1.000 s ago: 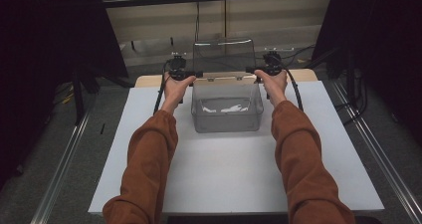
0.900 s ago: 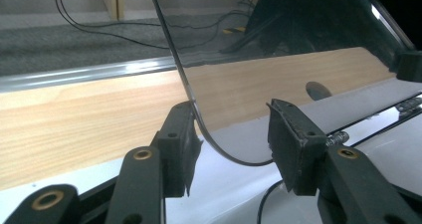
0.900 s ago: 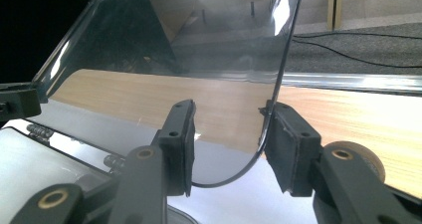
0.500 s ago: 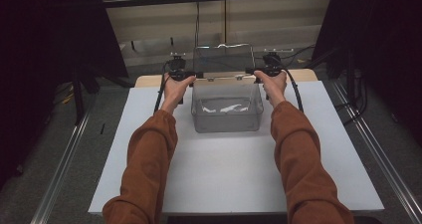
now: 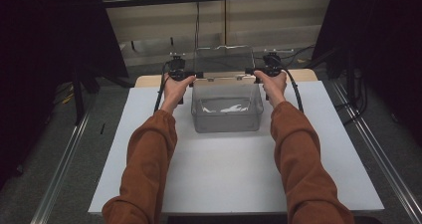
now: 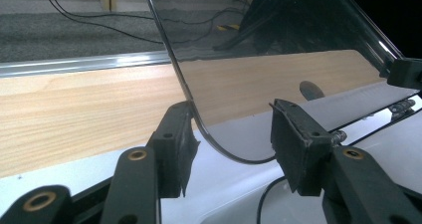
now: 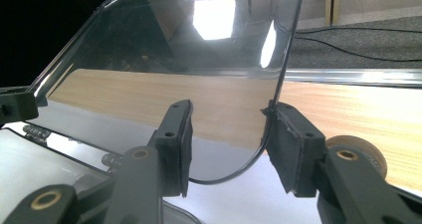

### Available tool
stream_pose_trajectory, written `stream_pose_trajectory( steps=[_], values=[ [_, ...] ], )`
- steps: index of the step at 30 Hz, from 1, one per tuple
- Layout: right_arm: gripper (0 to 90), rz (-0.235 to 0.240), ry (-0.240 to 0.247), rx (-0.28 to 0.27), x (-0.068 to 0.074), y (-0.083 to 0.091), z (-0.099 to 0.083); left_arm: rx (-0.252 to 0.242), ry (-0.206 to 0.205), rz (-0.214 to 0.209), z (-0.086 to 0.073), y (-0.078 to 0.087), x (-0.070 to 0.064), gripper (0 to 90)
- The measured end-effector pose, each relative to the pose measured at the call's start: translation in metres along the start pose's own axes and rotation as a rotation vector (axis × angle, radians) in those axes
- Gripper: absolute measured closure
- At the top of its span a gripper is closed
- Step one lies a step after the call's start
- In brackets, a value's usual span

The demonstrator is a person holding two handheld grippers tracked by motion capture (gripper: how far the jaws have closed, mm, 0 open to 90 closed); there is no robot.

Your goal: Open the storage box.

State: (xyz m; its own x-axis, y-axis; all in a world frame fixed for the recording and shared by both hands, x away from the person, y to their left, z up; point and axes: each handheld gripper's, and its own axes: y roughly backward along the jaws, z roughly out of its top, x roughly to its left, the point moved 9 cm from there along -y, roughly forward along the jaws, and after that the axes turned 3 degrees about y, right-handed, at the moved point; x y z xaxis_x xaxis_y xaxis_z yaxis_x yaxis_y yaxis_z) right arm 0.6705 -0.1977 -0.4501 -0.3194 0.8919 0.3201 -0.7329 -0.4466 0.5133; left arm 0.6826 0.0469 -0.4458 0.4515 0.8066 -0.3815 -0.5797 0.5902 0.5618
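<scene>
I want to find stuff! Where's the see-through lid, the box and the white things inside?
lid (image 5: 222,59), high view, middle of the raised clear panel.
box (image 5: 226,123), high view, front wall.
white things (image 5: 230,107), high view, on the box's floor.

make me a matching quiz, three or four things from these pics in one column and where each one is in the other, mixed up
Things:
1. clear lid
2. clear box
3. left claw
4. right claw

Places:
a. at the lid's right edge
b. on the white table top, between the two hands
c. raised behind the box, hinged at its back rim
d. at the lid's left edge

Pairs: 1-c, 2-b, 3-d, 4-a
</scene>
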Motion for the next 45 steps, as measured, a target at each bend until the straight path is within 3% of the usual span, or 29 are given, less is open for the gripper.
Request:
stream_pose_trajectory(
  steps=[4, 7, 11, 17, 18, 19, 20, 21, 22, 24, 29, 34, 37, 40, 45],
  values=[
    [51.8, 0.003, -0.003, 0.006, 0.0, 0.0, -0.001, 0.005, -0.02, 0.03, 0.0, 0.0, 0.002, 50.2],
    [49.8, 0.017, -0.034, 0.019, -0.001, -0.002, -0.004, 0.006, -0.02, 0.023, -0.001, 0.0, 0.003, 50.5],
    [49.4, 0.008, -0.04, 0.018, -0.002, -0.003, -0.005, 0.003, -0.023, 0.021, -0.001, 0.0, 0.003, 50.5],
    [49.7, -0.045, 0.014, 0.017, -0.003, -0.001, -0.003, -0.007, -0.033, 0.011, -0.002, -0.002, 0.002, 51.3],
    [56.4, -0.007, -0.004, 0.01, 0.0, -0.001, -0.003, 0.007, -0.034, 0.008, -0.004, -0.003, 0.0, 52.3],
    [52.8, 0.026, -0.026, -0.012, 0.005, -0.002, 0.0, -0.003, -0.033, 0.02, -0.004, -0.005, -0.001, 52.2],
    [52.7, 0.004, -0.007, -0.015, 0.007, -0.003, 0.001, -0.006, -0.038, 0.03, -0.004, -0.005, -0.002, 51.8],
    [50.3, -0.048, 0.033, -0.022, 0.007, -0.003, 0.002, -0.003, -0.041, 0.023, -0.004, -0.006, -0.002, 50.0],
    [47.7, -0.056, 0.043, -0.035, 0.007, -0.003, 0.004, -0.005, -0.04, 0.027, -0.004, -0.006, -0.003, 47.8],
    [46.0, -0.039, 0.026, -0.069, 0.009, -0.002, 0.007, -0.017, -0.048, 0.046, -0.003, -0.005, -0.001, 40.5],
    [39.1, -0.055, 0.065, -0.083, 0.005, 0.001, 0.008, -0.043, -0.052, 0.037, 0.002, 0.001, 0.001, 36.5],
    [29.4, -0.041, 0.11, -0.107, 0.006, 0.006, 0.008, -0.05, -0.097, 0.051, 0.002, 0.004, 0.001, 25.7],
    [24.7, -0.046, 0.136, -0.115, 0.007, 0.01, 0.007, -0.07, -0.063, 0.023, 0.003, 0.005, -0.003, 21.7],
    [17.9, -0.059, 0.164, -0.125, 0.008, 0.013, 0.008, -0.083, -0.108, 0.041, 0.003, 0.007, -0.006, 17.8],
    [6.3, -0.064, 0.225, -0.127, 0.014, 0.017, 0.007, -0.109, -0.144, 0.047, 0.007, 0.012, -0.011, 10.7]
  ],
)
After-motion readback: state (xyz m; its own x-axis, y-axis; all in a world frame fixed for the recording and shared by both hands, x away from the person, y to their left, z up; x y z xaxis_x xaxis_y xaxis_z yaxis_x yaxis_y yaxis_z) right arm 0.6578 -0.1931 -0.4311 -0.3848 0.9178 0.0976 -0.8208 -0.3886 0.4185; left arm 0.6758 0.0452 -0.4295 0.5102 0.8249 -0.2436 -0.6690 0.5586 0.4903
